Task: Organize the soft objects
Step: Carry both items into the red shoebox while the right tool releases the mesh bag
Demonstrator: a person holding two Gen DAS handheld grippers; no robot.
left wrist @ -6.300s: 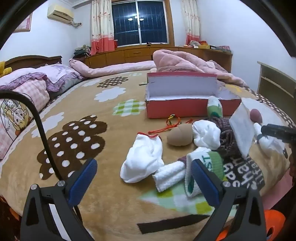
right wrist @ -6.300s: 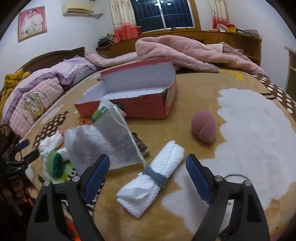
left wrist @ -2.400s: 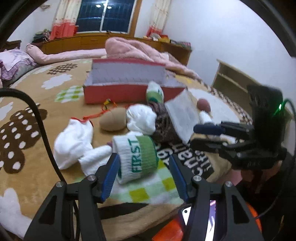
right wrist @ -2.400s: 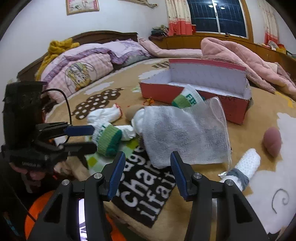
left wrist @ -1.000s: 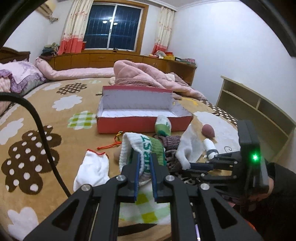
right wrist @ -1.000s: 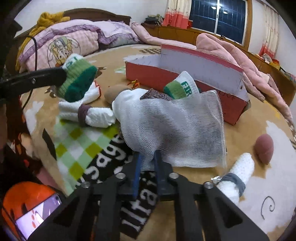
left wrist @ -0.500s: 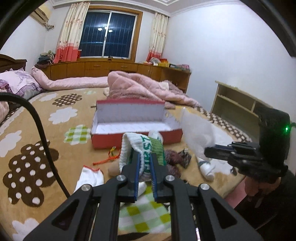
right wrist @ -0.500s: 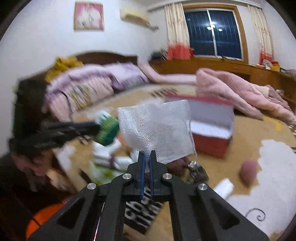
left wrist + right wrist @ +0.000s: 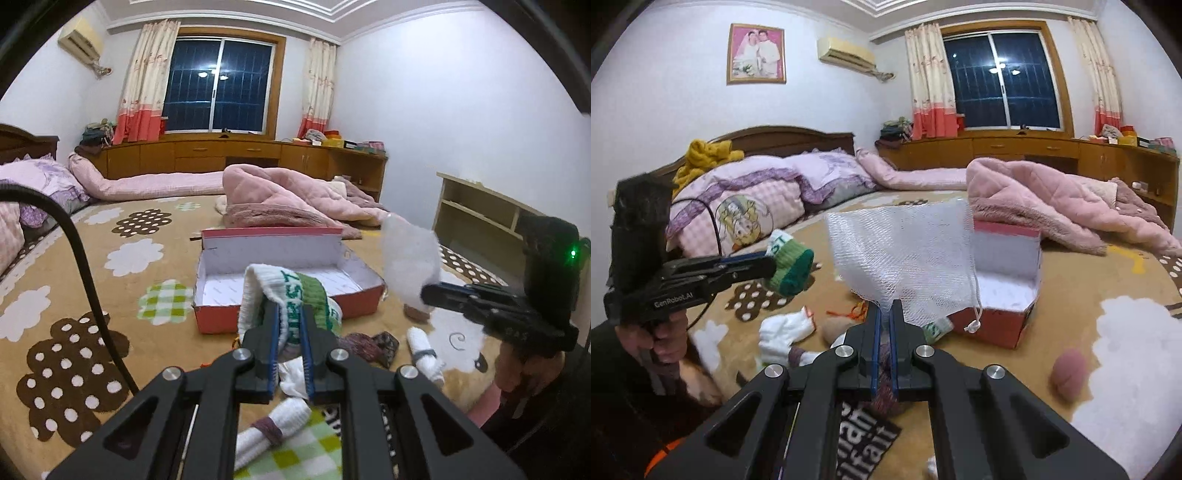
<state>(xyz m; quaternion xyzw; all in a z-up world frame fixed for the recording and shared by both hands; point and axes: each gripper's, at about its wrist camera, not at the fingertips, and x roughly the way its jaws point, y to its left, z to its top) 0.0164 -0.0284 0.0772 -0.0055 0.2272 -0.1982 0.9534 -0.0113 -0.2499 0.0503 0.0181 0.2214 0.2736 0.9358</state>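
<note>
Left wrist view: the left gripper [image 9: 288, 328] is pinched on a rolled sock [image 9: 284, 295], white ribbed knit with a green band and lettering, held up in the air in front of the red box [image 9: 288, 273]. The right gripper [image 9: 882, 328] has its jaws pressed together on the lower edge of a white mesh bag [image 9: 905, 254], which stands above them like a limp sail, its drawstring [image 9: 975, 314] dangling with a knot at the end.

The step in hand looks like bagging: sock in one hand, bag in the other, both lifted clear of the bed [image 9: 155, 229]. Next, I would guess, the bag's mouth must be found and opened (hard with one pinch on thin netting, and I cannot tell where the mouth lies) so the sock can go in; otherwise the sock goes straight to the box.

The box is cardboard, open, white inside and seemingly empty. On the plush blanket lie a rolled white towel [image 9: 424, 354] banded in grey, another roll [image 9: 269, 432], a loose white sock [image 9: 786, 328] and a pink rounded sponge [image 9: 1069, 373].
</note>
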